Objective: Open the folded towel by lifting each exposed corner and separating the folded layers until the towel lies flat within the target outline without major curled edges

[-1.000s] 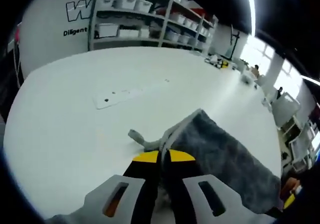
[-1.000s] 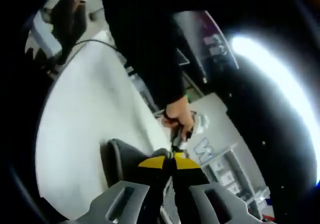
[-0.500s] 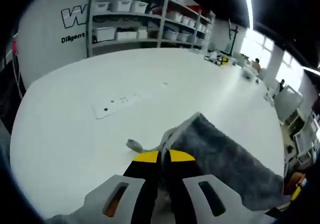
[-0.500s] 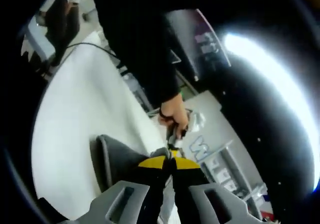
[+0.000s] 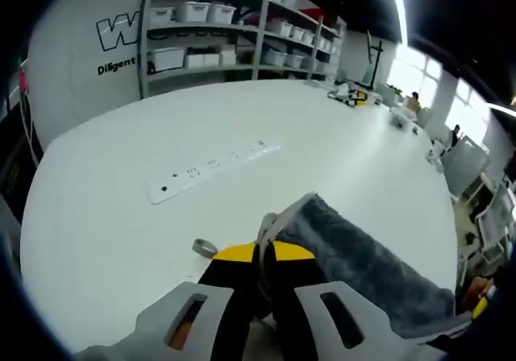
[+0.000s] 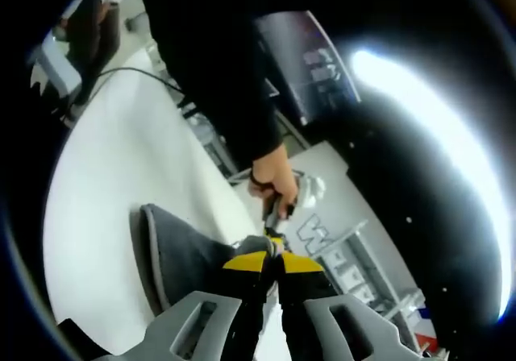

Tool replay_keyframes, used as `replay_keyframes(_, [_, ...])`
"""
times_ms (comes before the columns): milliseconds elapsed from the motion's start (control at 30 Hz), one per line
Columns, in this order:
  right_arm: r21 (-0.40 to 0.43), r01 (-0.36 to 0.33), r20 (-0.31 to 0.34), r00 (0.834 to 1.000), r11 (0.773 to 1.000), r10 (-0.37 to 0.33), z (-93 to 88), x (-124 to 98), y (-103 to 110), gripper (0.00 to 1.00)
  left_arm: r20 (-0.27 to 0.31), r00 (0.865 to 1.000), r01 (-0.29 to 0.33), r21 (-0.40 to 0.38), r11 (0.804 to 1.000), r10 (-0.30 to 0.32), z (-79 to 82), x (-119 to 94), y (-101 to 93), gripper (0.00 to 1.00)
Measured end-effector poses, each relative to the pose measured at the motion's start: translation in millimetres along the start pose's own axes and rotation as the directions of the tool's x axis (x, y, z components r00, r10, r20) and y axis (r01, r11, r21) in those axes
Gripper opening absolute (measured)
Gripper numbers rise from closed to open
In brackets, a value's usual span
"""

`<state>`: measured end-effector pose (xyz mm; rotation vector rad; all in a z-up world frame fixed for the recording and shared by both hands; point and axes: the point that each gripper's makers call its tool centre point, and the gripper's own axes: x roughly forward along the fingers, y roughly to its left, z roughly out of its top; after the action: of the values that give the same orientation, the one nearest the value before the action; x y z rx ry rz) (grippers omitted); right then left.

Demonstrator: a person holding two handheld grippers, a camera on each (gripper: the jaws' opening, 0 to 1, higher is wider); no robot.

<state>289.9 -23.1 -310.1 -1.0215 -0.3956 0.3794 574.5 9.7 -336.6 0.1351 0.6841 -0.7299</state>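
In the left gripper view, the left gripper (image 5: 258,256) is pinching a corner of the grey towel (image 5: 363,268) between its yellow-tipped jaws, which are standing closed with the cloth's pale hem rising just above the tips. The towel is stretching away to that gripper's right, hanging above the white table (image 5: 105,216). Ahead of the jaws and slightly to their left, a white power strip (image 5: 211,168) is lying flat on the table, and a small grey roll of tape (image 5: 205,248) is sitting just beside the left jaw. Farther ahead, shelving (image 5: 234,31) with white bins is lining the wall, and bright windows are showing off to the far right.

The right gripper view is looking the other way. The right gripper (image 6: 270,262) is also closed, its jaws pressing together on a bunched edge of the towel (image 6: 181,256), whose grey body is spreading out to the left of the jaws above the table (image 6: 105,176). Directly ahead of the tips, the person's hand (image 6: 272,181) is wrapping around the handle of the left gripper (image 6: 278,213), the black sleeve (image 6: 218,79) reaching in from the upper left. A dark cable (image 6: 137,72) is trailing across the far part of the table. The two grippers are sitting close together, each holding its own part of the towel, with the cloth lifted between them rather than lying flat.
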Motion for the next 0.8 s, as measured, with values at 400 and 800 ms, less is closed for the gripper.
replay_keyframes(400, [0.008,0.056,-0.03,0.998,0.998,-0.056,-19.4,-6.1,-24.9,0.0,0.104,0.993,0.071,-0.123,0.99,-0.058,33.1,13.0,-5.5,0.04])
replay_keyframes(800, [0.025,0.083,-0.051,0.995,0.996,-0.081,-29.2,-14.4,-33.0,0.0,0.163,0.978,0.147,-0.098,0.984,-0.13,37.3,17.1,-34.1,0.05])
